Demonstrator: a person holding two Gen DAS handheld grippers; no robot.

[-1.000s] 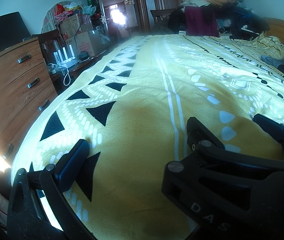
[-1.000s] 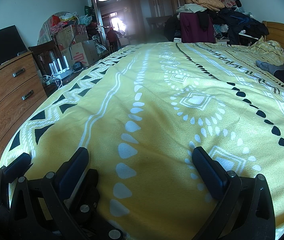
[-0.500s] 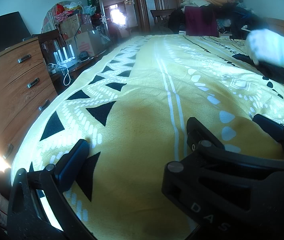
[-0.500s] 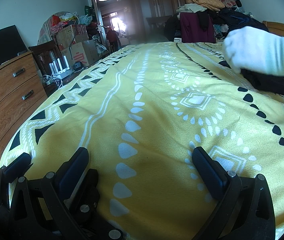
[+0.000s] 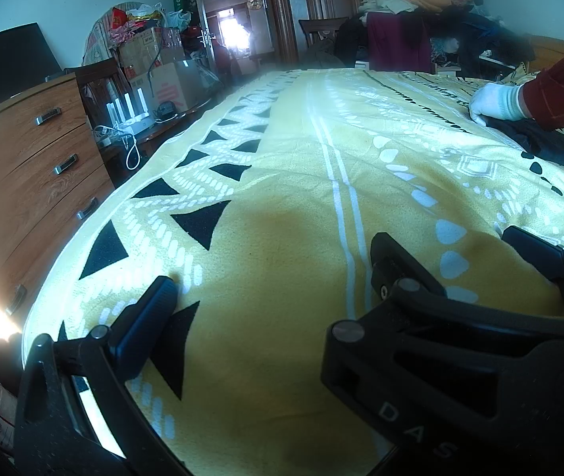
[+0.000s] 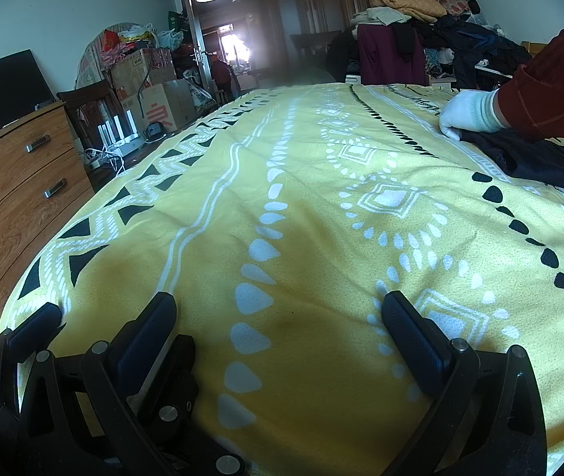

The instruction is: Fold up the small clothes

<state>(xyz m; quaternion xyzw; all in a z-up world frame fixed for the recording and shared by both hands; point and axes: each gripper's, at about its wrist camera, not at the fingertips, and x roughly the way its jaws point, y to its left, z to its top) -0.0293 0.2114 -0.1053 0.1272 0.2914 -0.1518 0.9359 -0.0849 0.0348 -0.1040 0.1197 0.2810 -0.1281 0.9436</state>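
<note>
A small black garment [image 6: 536, 160] lies on the yellow patterned bedspread [image 6: 301, 206] at the far right; it also shows in the left wrist view [image 5: 547, 144]. A white-gloved hand [image 6: 468, 117] with a dark red sleeve presses on its near corner. My right gripper [image 6: 278, 313] rests open and empty on the bedspread near the front edge, well short of the garment. My left gripper [image 5: 270, 261] is open and empty beside it, low on the spread. The right gripper's body [image 5: 460, 341] fills the left view's lower right.
A wooden chest of drawers [image 6: 16, 186] stands left of the bed. Cardboard boxes and bags [image 6: 143, 79] pile by the doorway. A heap of clothes [image 6: 420, 20] sits beyond the bed's far end. The bed edge drops off at the left.
A gloved hand came in from the right carrying the black garment and has laid it on the bedspread at the far right. Both grippers have stayed still.
</note>
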